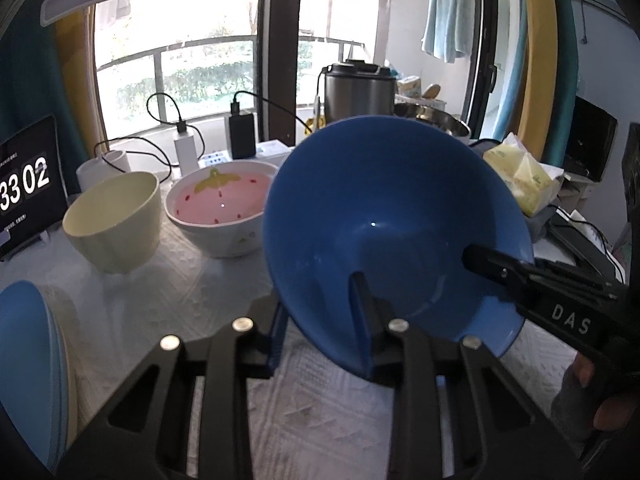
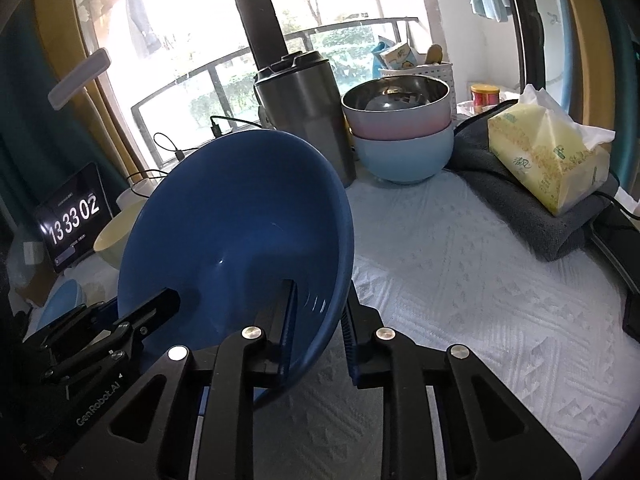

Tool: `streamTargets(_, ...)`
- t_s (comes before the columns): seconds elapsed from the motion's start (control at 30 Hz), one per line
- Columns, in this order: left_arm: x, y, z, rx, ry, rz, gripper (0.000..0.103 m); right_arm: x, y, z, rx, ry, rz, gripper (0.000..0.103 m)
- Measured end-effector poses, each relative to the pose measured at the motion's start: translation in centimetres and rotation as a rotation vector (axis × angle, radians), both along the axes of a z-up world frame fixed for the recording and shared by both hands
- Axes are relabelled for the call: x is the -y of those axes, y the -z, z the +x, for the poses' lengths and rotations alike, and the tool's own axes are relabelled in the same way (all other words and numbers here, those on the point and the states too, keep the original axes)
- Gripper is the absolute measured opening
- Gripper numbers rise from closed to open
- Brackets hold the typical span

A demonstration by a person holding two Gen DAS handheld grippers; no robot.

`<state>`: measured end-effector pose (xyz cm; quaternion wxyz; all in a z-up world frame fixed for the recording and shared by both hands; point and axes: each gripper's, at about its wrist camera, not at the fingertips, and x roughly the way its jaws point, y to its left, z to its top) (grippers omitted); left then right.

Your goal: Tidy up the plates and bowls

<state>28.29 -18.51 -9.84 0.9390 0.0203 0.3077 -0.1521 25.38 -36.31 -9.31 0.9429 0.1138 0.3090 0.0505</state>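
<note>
A deep blue bowl (image 1: 380, 208) is tilted on edge above the white-clothed table (image 2: 460, 280), its inside facing both cameras. My left gripper (image 1: 320, 320) is shut on its lower rim, one finger inside and one outside. My right gripper (image 2: 318, 316) is shut on the same bowl (image 2: 240, 220) at another part of the rim, also with a finger on each side. In the left wrist view the right gripper (image 1: 492, 266) reaches in from the right. In the right wrist view the left gripper (image 2: 160, 304) comes in from the left.
A cream bowl (image 1: 112, 220) and a pink strawberry bowl (image 1: 224, 208) stand behind on the left. Blue plates (image 1: 28, 360) lie at the left edge. A pink steel bowl stacked in a light blue one (image 2: 400, 132), a steel pot (image 2: 308, 120), a tissue pack (image 2: 548, 152) and a clock tablet (image 2: 74, 220) line the back.
</note>
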Motion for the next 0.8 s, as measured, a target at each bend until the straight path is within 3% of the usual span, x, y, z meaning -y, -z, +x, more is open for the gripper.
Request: streamTargets(0.8,-4.3,-2.3,-4.6,0.014,-0.015,-0.036,0.03,-3.0,-2.9,-4.3,0.059,-0.069,0.011,0.024)
